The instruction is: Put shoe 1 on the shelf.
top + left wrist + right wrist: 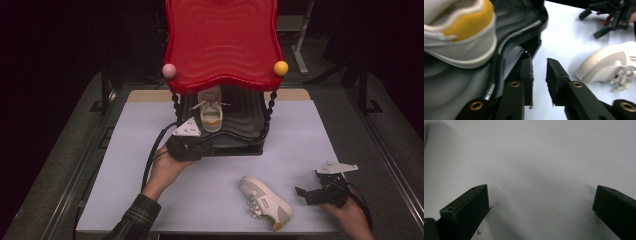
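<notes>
Red plastic forms the wavy top tier of a two-level shoe rack [221, 45] standing at the far side of a white table [125, 165]. On its black lower shelf [245, 125] sits one pale sneaker [210, 112] with a mustard heel patch, toe pointing away. The left tongs [186, 145] rest at the shelf's front left edge, just behind that heel; the left gripper view shows their jaws a narrow gap apart, with nothing between them. The matching second sneaker [265, 201] lies on its side on the table, near the front edge. The right tongs [306, 194] hover just to its right, jaws spread wide and empty.

Risks from here, as a judgement: the left tongs are close enough to the shelf lip to knock it and shift the rack or the placed sneaker. The second sneaker, lying sideways with loose laces, could slip or twist if pinched by soft fabric, and could catch the low red tier when carried in.
</notes>
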Tool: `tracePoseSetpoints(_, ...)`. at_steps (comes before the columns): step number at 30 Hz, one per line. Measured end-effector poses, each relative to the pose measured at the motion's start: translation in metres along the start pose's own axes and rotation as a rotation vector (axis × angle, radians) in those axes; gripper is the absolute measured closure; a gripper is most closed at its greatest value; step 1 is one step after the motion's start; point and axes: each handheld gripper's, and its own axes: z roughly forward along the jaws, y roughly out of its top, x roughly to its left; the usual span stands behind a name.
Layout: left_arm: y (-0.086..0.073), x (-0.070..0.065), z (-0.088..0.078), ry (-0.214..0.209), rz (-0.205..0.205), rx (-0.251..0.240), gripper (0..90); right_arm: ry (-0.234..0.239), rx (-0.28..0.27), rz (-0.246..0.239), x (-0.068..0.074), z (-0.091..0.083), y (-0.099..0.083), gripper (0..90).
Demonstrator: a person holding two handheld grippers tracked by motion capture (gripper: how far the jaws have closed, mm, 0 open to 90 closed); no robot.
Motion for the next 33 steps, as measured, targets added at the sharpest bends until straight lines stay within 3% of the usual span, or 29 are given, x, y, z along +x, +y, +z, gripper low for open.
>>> tracePoseSetpoints(8,-0.023,-0.018,-0.005,-0.006,-0.023,0.041,50.0,-0.018,0.010,-0.017,0.002,0.001,0.000,0.0)
tracePoseSetpoints(14,-0.041,-0.023,-0.015,0.008,-0.031,0.049,39.1,-0.019,0.010,-0.018,0.002,0.001,0.000,0.0)
tracePoseSetpoints(19,-0.066,-0.026,-0.026,0.031,-0.055,0.079,31.1,-0.018,0.011,-0.018,0.002,0.001,0.000,0.0)
tracePoseSetpoints(20,-0.077,-0.027,-0.030,0.049,-0.060,0.097,27.3,-0.018,0.011,-0.018,0.002,0.001,0.000,0.0)
tracePoseSetpoints(24,-0.093,-0.029,-0.036,0.073,-0.068,0.121,20.9,-0.018,0.011,-0.018,0.002,0.001,0.000,0.0)
tracePoseSetpoints(31,-0.133,-0.026,-0.056,0.123,-0.140,0.153,15.2,-0.019,0.011,-0.019,0.002,0.001,0.001,0.0)
tracePoseSetpoints(33,-0.137,-0.025,-0.057,0.135,-0.142,0.161,14.2,-0.019,0.011,-0.018,0.002,0.001,0.001,0.0)
